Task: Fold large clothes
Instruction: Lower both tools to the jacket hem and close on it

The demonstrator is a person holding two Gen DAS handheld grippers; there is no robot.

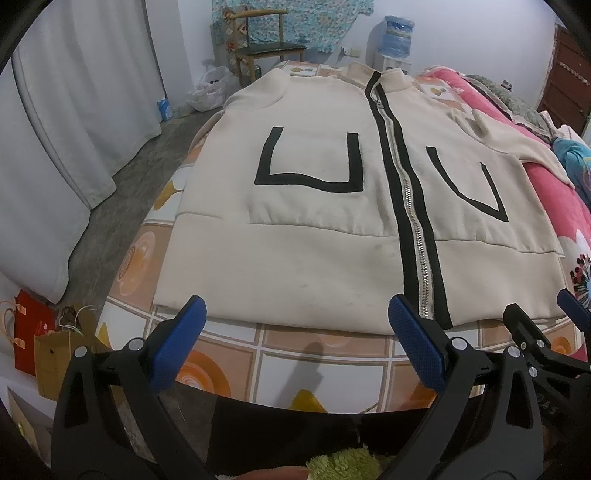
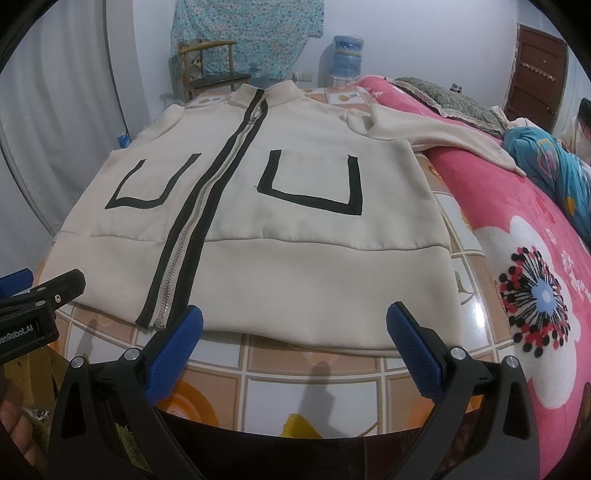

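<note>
blue-padded fingers (image 1: 177,343) of the left claw (image 1: 295,339) stand wide apart at the bottom of the left wrist view, nothing between them, hovering over the near edge of the bed (image 1: 295,354) just short of the jacket's hem. the right claw (image 2: 295,343) is spread just as wide and holds nothing, its pads above the patterned orange-and-white sheet (image 2: 280,373) in front of the hem. each claw shows at the edge of the other's view, so they sit side by side, near each other but apart.

the cream jacket (image 1: 314,251) lies flat and front-up on the bed, hem toward the cameras, collar at the far end. its zipper (image 1: 406,206), flanked by black bands, runs closed from hem up to the collar. two pockets outlined in black u shapes sit either side of it, one (image 1: 310,162) on the left panel. a wide waistband crosses the lower part, with faint smudges. the right-hand sleeve (image 2: 443,136) stretches out sideways over a pink floral blanket (image 2: 517,258); the other sleeve is not clearly visible and seems to drop off the bed's left side.

beyond the bed stand a wooden chair (image 1: 258,48) and a water dispenser bottle (image 1: 397,35) against the wall, with a patterned cloth (image 2: 243,33) hanging above. white curtains (image 1: 74,110) fall on the left, and paper bags (image 1: 37,339) sit on the floor.
</note>
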